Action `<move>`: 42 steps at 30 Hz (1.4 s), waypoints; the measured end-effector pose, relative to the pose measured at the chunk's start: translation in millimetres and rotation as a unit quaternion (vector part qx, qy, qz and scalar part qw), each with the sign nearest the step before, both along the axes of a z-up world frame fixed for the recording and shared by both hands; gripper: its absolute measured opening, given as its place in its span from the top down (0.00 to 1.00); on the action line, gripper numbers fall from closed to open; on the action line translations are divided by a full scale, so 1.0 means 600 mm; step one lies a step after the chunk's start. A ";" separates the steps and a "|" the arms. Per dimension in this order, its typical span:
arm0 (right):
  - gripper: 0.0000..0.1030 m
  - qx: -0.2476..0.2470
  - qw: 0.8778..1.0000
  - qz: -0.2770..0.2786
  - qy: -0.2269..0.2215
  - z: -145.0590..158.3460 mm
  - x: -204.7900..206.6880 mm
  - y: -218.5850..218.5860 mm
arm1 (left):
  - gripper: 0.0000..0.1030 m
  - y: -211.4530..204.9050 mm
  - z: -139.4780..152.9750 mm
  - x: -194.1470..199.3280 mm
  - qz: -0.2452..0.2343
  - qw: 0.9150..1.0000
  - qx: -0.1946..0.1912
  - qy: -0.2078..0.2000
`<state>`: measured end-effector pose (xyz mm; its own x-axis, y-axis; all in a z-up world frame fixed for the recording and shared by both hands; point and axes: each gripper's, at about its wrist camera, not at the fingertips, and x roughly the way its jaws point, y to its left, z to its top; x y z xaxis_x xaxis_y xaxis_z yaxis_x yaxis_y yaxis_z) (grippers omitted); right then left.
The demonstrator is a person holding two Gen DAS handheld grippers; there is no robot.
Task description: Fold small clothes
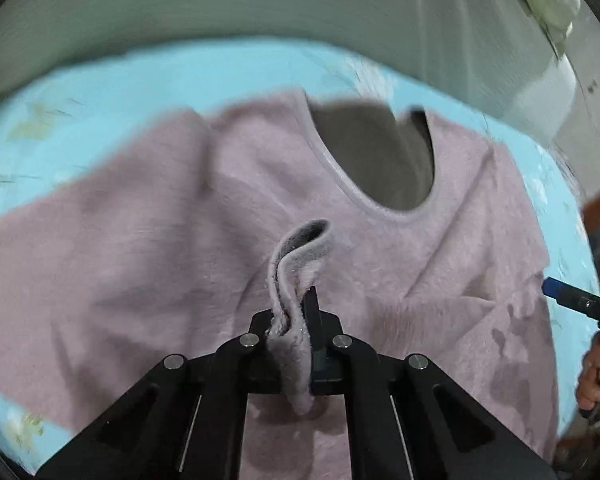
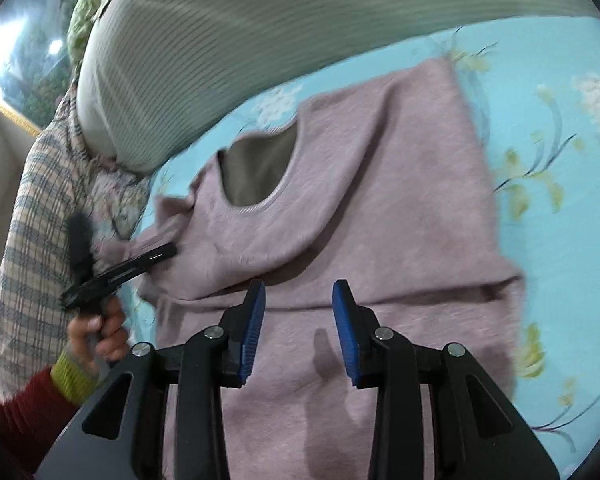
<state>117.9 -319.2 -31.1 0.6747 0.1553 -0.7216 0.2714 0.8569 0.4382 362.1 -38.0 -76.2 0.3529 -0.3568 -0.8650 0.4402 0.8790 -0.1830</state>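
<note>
A blue floral bed sheet (image 2: 548,128) is covered by a mauve fleece top (image 2: 380,184), spread flat with its neckline at the far side. A bunched strip of its fabric is clamped in the left gripper (image 1: 300,320). The right gripper (image 2: 299,300) is held wide and empty above the near part. The thin pinch could slip if tugged, and the whole top could be dragged askew.

mauve sweater (image 2: 380,184) with grey lining, turquoise floral sheet (image 2: 560,160), grey striped pillow (image 2: 220,40), plaid cloth (image 2: 28,208).
</note>
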 end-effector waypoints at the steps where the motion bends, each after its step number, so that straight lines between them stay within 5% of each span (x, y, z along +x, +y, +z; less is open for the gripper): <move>1: 0.65 -0.006 1.000 -0.008 -0.004 0.005 -0.003 -0.006 | 0.95 0.017 0.015 -0.009 0.026 0.999 -0.006 -0.022; 4: 0.64 -0.039 0.998 -0.057 -0.009 0.020 -0.013 -0.041 | 0.95 0.077 0.033 -0.031 0.103 0.993 -0.043 -0.032; 7: 0.44 -0.066 0.991 -0.119 0.009 0.024 -0.012 -0.089 | 0.95 0.101 0.013 -0.040 0.146 0.988 -0.037 -0.028; 9: 0.40 -0.066 0.987 -0.146 0.009 0.024 -0.009 -0.118 | 0.95 0.102 0.002 -0.043 0.163 0.986 -0.028 -0.027; 16: 0.40 -0.062 0.992 -0.095 0.054 -0.022 0.067 -0.140 | 0.95 0.123 0.010 -0.064 0.193 0.980 -0.035 -0.038; 18: 0.63 -0.067 0.993 -0.077 0.064 -0.036 0.079 -0.133 | 0.95 0.123 0.012 -0.062 0.197 0.979 -0.033 -0.039; 19: 0.92 -0.067 0.993 -0.067 0.072 -0.038 0.081 -0.131 | 0.95 0.122 0.012 -0.061 0.199 0.979 -0.035 -0.037; 28: 0.95 -0.107 0.983 -0.123 0.089 -0.013 0.063 -0.160 | 0.94 0.091 0.004 -0.076 0.175 0.983 -0.050 -0.029; 32: 0.95 -0.179 0.965 -0.162 0.100 0.030 0.045 -0.141 | 0.89 0.096 -0.009 -0.074 0.173 0.984 -0.036 -0.030; 37: 0.91 -0.117 0.987 -0.087 0.060 0.038 0.033 -0.051 | 0.73 0.140 -0.005 -0.078 0.184 0.982 -0.039 -0.019; 39: 0.77 -0.093 0.993 -0.044 0.064 0.017 0.037 -0.006 | 0.60 0.167 0.000 -0.088 0.194 0.980 -0.043 -0.017; 42: 0.69 -0.074 0.994 0.005 0.077 -0.013 0.043 0.060 | 0.57 0.221 0.005 -0.092 0.222 0.974 -0.041 -0.017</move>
